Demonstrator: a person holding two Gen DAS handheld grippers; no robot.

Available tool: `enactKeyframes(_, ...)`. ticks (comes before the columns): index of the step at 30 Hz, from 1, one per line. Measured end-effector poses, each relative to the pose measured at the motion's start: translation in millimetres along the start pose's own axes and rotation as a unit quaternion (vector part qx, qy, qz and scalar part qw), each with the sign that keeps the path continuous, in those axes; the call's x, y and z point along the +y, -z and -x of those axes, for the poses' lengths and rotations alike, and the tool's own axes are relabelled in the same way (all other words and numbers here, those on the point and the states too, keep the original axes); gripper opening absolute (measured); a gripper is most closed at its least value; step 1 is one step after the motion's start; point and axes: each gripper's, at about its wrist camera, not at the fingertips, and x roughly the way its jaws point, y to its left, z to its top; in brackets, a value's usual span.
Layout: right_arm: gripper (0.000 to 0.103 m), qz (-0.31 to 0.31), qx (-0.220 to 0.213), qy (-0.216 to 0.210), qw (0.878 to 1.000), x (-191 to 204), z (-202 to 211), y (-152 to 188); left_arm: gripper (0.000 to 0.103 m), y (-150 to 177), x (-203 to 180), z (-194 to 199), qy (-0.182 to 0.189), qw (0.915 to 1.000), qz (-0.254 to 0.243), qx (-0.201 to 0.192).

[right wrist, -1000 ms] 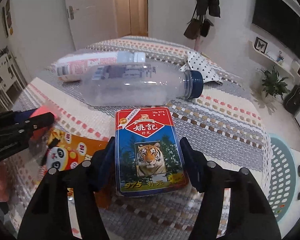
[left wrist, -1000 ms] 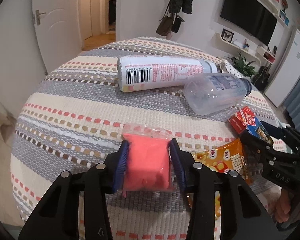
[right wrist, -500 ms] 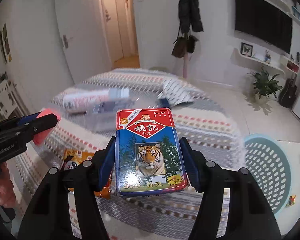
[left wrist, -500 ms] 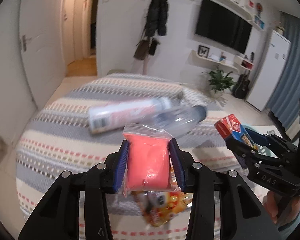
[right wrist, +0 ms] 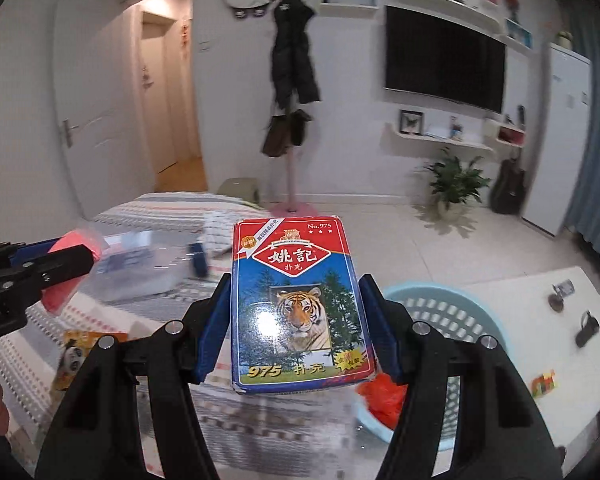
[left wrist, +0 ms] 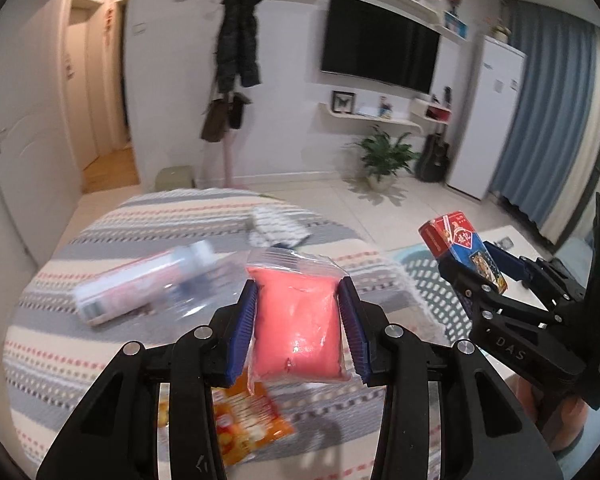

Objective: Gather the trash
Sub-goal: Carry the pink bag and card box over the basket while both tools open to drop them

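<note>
My left gripper (left wrist: 300,334) is shut on a pink plastic packet (left wrist: 298,330), held above the striped table (left wrist: 60,344). My right gripper (right wrist: 296,320) is shut on a playing-card box with a tiger picture (right wrist: 298,308), also lifted; the box shows in the left wrist view (left wrist: 462,250) at the right. The pink packet shows in the right wrist view (right wrist: 74,252) at the left. A white spray can (left wrist: 140,280) and a clear plastic bottle (right wrist: 148,268) lie blurred on the table. An orange snack wrapper (left wrist: 244,424) lies near the table's front edge.
A light blue perforated basket (right wrist: 440,312) stands on the floor right of the table, with something red-orange (right wrist: 384,400) inside. A dotted cloth (left wrist: 276,228) lies at the table's far side. A white low table (right wrist: 540,300) with small items is beyond the basket.
Both grippers have risen well above the table with the packet and the card box held, and swung to the right. The basket has come into view.
</note>
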Motion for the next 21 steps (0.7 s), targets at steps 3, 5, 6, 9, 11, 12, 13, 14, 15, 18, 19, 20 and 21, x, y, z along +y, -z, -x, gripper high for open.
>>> enactKeyframes(3,0.059,-0.03,0.008,0.014,0.999,-28,-5,7,0.04,-5,-24,-14,0.014,0.9996,-0.025,0.001)
enactKeyframes(5,0.059,-0.044,0.013,0.023,0.999,-42,-7,12,0.04,-8,-40,-27,0.025,0.999,-0.036,0.004)
enactKeyframes(6,0.059,-0.051,0.017,0.031,0.998,-51,-9,15,0.04,-9,-45,-32,0.03,0.9988,-0.039,0.005)
enactKeyframes(9,0.059,-0.064,0.024,0.046,0.997,-67,-15,22,0.04,-12,-62,-53,0.045,0.9978,-0.046,0.017)
enactKeyframes(11,0.059,-0.073,0.028,0.056,0.995,-80,-19,26,0.04,-13,-73,-68,0.055,0.9968,-0.051,0.027)
enactKeyframes(12,0.059,-0.077,0.03,0.059,0.995,-85,-21,27,0.04,-13,-76,-74,0.058,0.9965,-0.052,0.031)
enactKeyframes(13,0.059,-0.082,0.033,0.062,0.994,-91,-23,29,0.04,-13,-82,-83,0.062,0.9959,-0.055,0.037)
enactKeyframes(14,0.059,-0.086,0.035,0.065,0.994,-98,-26,31,0.04,-13,-85,-87,0.064,0.9954,-0.058,0.041)
enactKeyframes(15,0.059,-0.091,0.038,0.068,0.993,-104,-29,33,0.04,-13,-89,-93,0.066,0.9949,-0.061,0.045)
enactKeyframes(18,0.059,-0.102,0.049,0.075,0.991,-117,-38,41,0.04,-12,-104,-114,0.07,0.9929,-0.074,0.06)
enactKeyframes(19,0.059,-0.106,0.054,0.077,0.99,-122,-43,43,0.04,-12,-110,-122,0.072,0.9922,-0.078,0.066)
enactKeyframes(20,0.059,-0.111,0.06,0.079,0.989,-126,-47,46,0.04,-9,-113,-125,0.073,0.9917,-0.08,0.07)
enactKeyframes(21,0.059,-0.117,0.068,0.079,0.988,-132,-53,50,0.04,-7,-117,-130,0.075,0.991,-0.082,0.075)
